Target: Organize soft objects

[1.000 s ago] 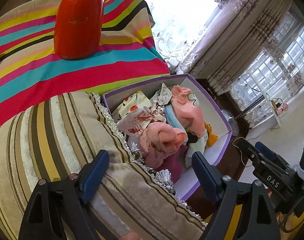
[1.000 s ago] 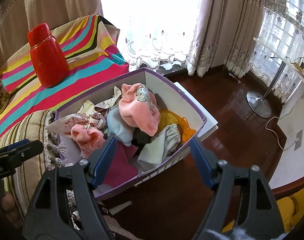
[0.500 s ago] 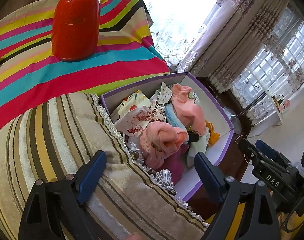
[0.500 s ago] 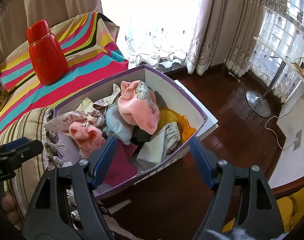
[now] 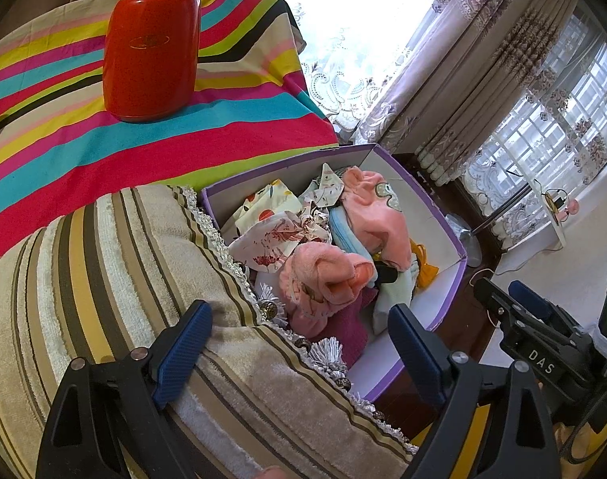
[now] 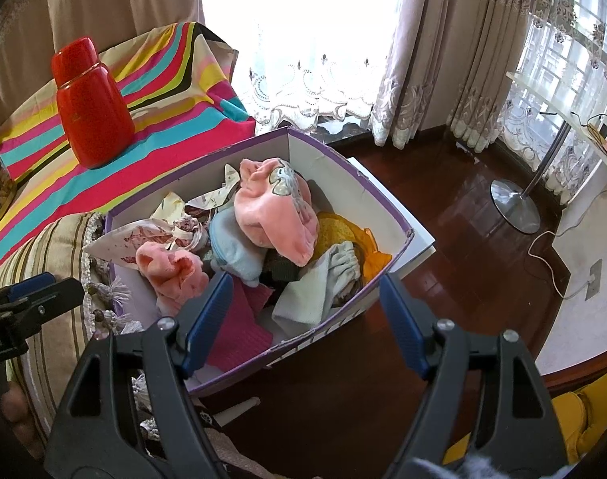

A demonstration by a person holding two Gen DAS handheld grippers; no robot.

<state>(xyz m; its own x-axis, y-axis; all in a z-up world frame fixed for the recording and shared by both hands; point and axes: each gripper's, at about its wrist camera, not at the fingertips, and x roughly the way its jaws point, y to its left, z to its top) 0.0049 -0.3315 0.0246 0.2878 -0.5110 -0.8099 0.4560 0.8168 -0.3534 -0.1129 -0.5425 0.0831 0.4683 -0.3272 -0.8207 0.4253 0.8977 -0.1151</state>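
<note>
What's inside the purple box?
The purple box holds a heap of soft cloths: a big pink fleece on top, a smaller pink one, light blue, yellow and magenta pieces. Whatever lies beneath the heap is covered.

Home living room: lace-trimmed curtains [image 6: 431,60] at bright windows, polished dark wood floor [image 6: 463,239], striped fringed cushion [image 5: 104,279], multicoloured striped cloth [image 5: 64,127]

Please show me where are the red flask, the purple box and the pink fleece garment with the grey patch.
red flask [image 6: 98,119], right wrist view, body.
purple box [image 6: 383,209], right wrist view, far rim.
pink fleece garment [image 6: 271,215], right wrist view, middle.
</note>
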